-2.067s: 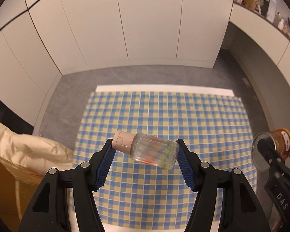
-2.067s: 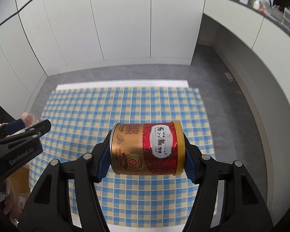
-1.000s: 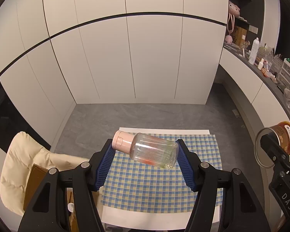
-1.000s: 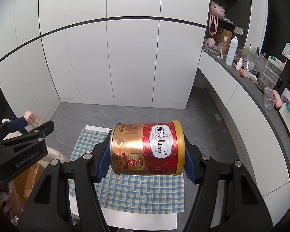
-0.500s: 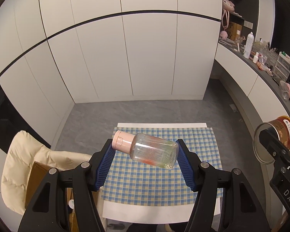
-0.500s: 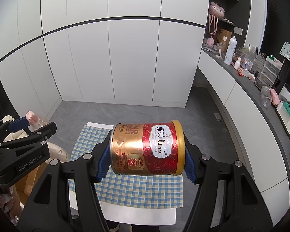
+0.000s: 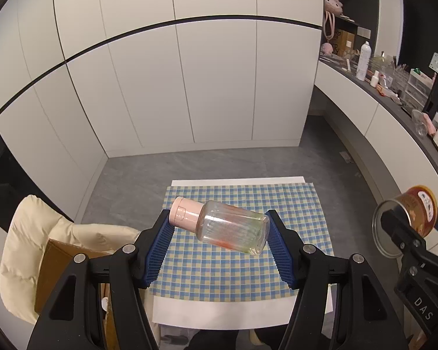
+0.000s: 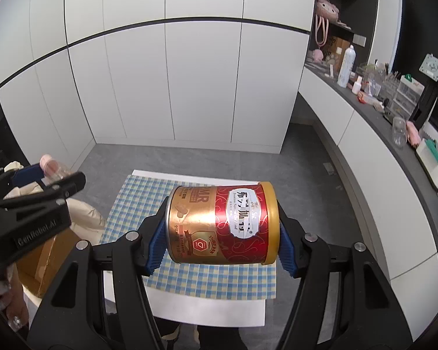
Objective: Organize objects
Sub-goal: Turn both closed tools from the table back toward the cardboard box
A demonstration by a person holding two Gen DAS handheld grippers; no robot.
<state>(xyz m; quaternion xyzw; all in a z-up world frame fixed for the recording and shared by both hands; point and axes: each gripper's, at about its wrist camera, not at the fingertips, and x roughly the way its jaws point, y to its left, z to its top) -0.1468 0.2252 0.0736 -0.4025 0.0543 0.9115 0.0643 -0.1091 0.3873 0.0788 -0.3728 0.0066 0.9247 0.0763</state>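
My left gripper (image 7: 220, 240) is shut on a clear bottle with a pink cap (image 7: 230, 229), held sideways high above the table. My right gripper (image 8: 220, 234) is shut on a red and gold tin can (image 8: 222, 223), also held sideways and high. The right gripper and can also show at the right edge of the left wrist view (image 7: 414, 213). The left gripper and bottle show at the left of the right wrist view (image 8: 51, 169). Below lies a small white table (image 7: 219, 310) with a blue and yellow checked cloth (image 7: 242, 274).
A cream cushioned chair (image 7: 38, 250) with a brown cardboard box (image 7: 58, 271) stands left of the table. White cabinets (image 7: 189, 87) fill the back wall. A dark counter (image 7: 400, 102) with bottles and clutter runs along the right. Grey floor (image 7: 219, 166) surrounds the table.
Both grippers have risen far above the table since two seconds ago, each keeping its object. In the last half second the views have shifted only slightly.
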